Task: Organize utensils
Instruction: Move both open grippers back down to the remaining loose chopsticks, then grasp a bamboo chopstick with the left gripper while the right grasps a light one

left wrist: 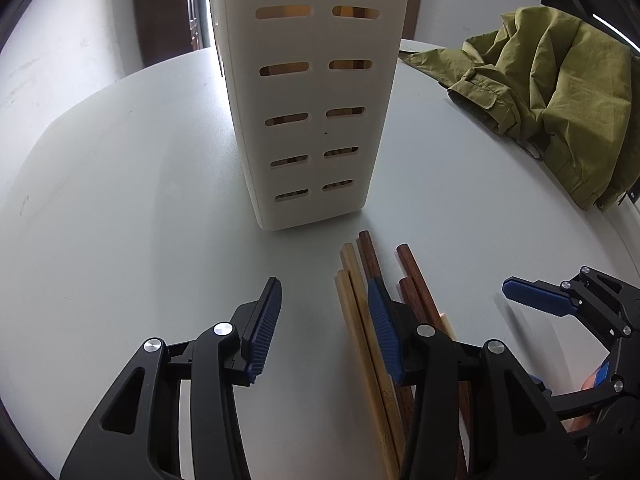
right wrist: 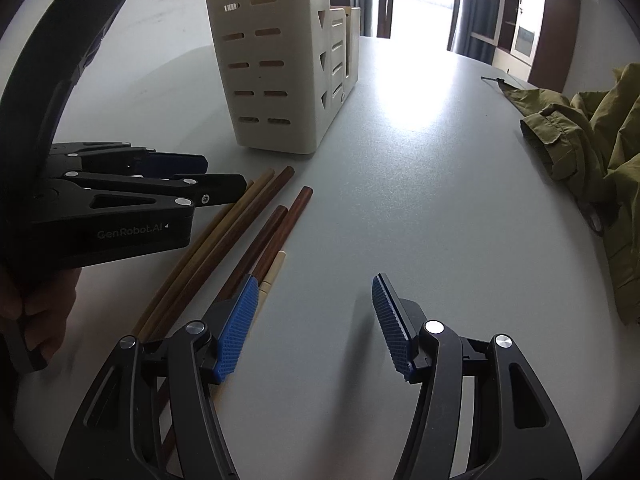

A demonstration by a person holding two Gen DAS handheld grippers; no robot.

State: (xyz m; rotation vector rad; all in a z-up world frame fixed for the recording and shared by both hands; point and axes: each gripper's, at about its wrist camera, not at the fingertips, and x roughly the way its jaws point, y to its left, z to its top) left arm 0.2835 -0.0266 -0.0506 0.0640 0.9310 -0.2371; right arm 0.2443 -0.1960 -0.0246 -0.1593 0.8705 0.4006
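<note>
In the left wrist view, the left gripper [left wrist: 324, 316] hangs over a pale grey table [left wrist: 120, 220] with its jaws apart and nothing between them; its right finger [left wrist: 384, 332] sits over a loose bundle of chopsticks [left wrist: 360, 304], some pale wood and some dark brown, lying flat on the table, though whether it touches them cannot be told. Just beyond the chopstick tips stands a white slotted utensil holder [left wrist: 312, 100], upright, with wooden pieces showing through its slots. An olive jacket [left wrist: 560, 92] lies crumpled at the far right, and the right gripper [left wrist: 536, 300] enters at the right edge. In the right wrist view, the right gripper [right wrist: 316, 320] is likewise released, holding nothing, its left finger [right wrist: 236, 332] over the near ends of the chopsticks [right wrist: 240, 220]. The left gripper [right wrist: 216, 176] reaches in from the left above them, a hand [right wrist: 40, 312] gripping its handle. The utensil holder [right wrist: 276, 60] stands beyond, the jacket [right wrist: 592, 152] to the right.
</note>
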